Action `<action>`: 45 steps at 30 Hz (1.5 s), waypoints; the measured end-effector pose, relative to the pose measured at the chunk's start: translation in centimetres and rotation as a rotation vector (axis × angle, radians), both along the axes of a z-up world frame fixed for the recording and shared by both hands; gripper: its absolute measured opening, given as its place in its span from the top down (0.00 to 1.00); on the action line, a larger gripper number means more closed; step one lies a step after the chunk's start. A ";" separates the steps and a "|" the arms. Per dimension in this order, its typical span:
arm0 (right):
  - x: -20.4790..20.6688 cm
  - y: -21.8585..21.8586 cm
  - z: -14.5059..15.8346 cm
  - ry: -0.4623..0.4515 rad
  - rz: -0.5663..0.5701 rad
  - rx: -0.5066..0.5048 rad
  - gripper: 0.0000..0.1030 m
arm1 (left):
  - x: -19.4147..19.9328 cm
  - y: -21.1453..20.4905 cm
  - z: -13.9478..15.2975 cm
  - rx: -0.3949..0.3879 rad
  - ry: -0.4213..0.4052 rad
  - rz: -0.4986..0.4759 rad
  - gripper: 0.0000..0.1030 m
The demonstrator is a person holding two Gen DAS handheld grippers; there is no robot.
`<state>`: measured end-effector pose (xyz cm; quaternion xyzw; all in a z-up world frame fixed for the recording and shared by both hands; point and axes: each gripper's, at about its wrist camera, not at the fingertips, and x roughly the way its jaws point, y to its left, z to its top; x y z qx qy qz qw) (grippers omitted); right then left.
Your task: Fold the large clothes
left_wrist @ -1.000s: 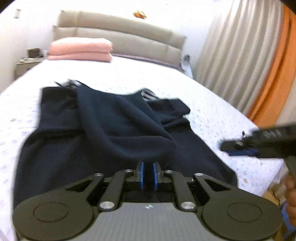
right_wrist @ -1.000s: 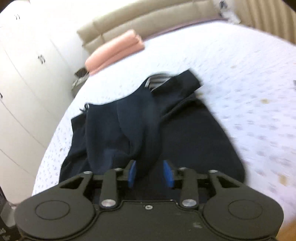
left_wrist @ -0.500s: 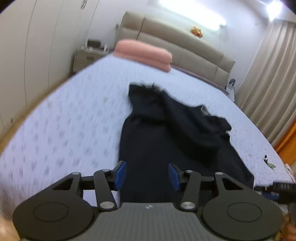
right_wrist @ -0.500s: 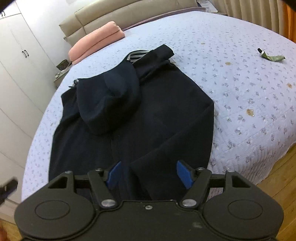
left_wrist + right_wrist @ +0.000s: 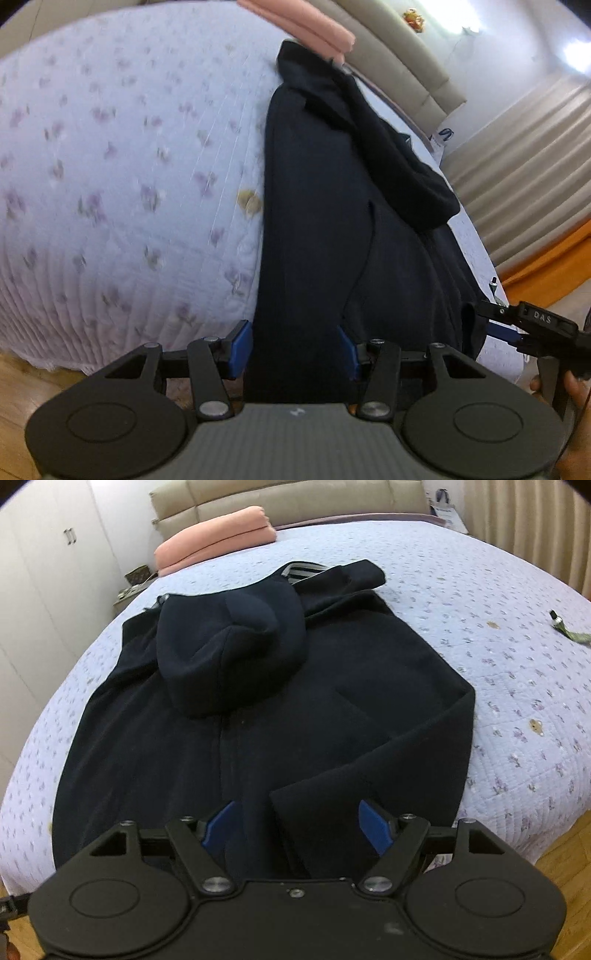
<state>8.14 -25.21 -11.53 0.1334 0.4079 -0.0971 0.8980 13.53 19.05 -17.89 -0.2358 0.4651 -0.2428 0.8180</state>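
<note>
Coat (image 5: 258, 716), dark navy, lies flat ahead of both tongs; left gripper (image 5: 293, 349) and right gripper (image 5: 299, 825), jaws just widened, straddle its hem, gripping nothing.

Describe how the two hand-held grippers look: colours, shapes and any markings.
Left hand-held gripper: black linkage arms with silver pivot screws, two round black discs, blue finger pads, grey ribbed body. Right hand-held gripper: same build, with a smooth black body. In the left wrist view its side carries white lettering, "DAS".
</note>
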 end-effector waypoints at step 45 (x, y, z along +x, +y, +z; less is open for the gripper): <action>-11.4 -9.5 6.2 -0.314 -0.297 0.004 0.98 | -2.1 0.1 7.1 -0.236 -0.172 -0.007 0.96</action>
